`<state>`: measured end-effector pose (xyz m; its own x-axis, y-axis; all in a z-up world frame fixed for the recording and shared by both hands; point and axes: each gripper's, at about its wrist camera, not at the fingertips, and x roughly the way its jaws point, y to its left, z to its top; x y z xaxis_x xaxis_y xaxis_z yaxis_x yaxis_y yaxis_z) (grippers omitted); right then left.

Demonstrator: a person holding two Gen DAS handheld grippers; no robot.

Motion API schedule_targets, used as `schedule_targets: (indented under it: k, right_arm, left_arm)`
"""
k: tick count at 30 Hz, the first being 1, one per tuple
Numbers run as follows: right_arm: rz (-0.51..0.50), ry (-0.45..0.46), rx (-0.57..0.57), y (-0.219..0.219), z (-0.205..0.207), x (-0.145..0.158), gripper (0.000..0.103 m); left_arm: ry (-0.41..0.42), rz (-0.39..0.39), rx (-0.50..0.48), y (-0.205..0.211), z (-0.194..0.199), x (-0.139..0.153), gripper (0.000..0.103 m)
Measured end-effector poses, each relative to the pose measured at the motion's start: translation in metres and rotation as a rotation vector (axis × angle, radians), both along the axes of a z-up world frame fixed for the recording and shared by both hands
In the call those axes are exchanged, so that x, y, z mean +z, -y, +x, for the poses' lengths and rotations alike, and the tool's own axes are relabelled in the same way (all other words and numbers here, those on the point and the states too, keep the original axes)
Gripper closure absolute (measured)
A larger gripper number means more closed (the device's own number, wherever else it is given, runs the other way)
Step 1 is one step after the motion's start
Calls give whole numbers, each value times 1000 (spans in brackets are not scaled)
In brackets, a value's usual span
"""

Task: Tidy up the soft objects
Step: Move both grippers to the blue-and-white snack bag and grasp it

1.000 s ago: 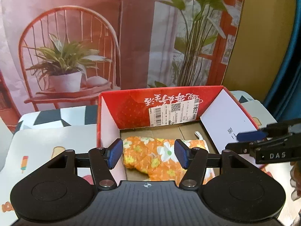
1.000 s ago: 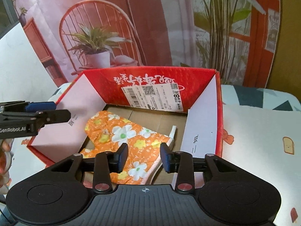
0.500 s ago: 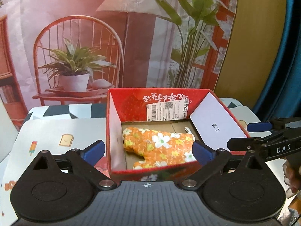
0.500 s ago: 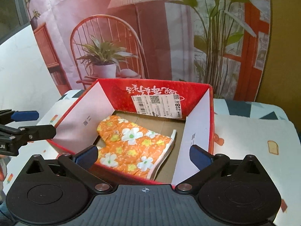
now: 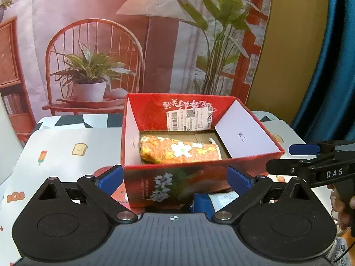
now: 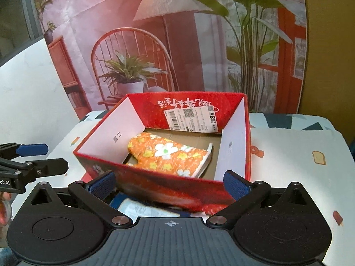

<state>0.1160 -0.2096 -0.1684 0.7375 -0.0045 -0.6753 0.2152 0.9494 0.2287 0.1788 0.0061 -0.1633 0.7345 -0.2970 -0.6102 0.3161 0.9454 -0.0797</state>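
Quilted orange floral mitt [image 5: 179, 151] lies flat inside glossy red cardboard box [image 5: 199, 177].

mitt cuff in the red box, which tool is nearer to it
Right, probably. Both tools have just opened, nothing gripped, in front of the box: the right tool toward the mitt cuff end, the left tool toward the mitt's closed tip.

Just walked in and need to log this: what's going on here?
A person holds a claw in each hand over a red box. An orange flowered mitt lies inside it. The left claw and right claw have just been opening; both now stand wide with nothing gripped.
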Motion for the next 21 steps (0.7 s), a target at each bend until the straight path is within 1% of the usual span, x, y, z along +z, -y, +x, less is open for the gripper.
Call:
schedule_targets:
  k: [8, 17, 20, 21]
  right_arm:
    - [-13, -31, 0, -12, -19, -17, 0]
    - [21, -90, 17, -21, -33, -47, 1]
    - [18, -107, 23, -23, -34, -54, 3]
    - [19, -113, 25, -23, -33, -57, 4]
  left_arm:
    - [-44, -15, 17, -3, -13, -16, 3]
    - [-104, -43, 22, -7, -16, -35, 4]
    - [-123, -51, 8, -4, -15, -42, 9]
    - [-129, -55, -2, -3, -14, -45, 13]
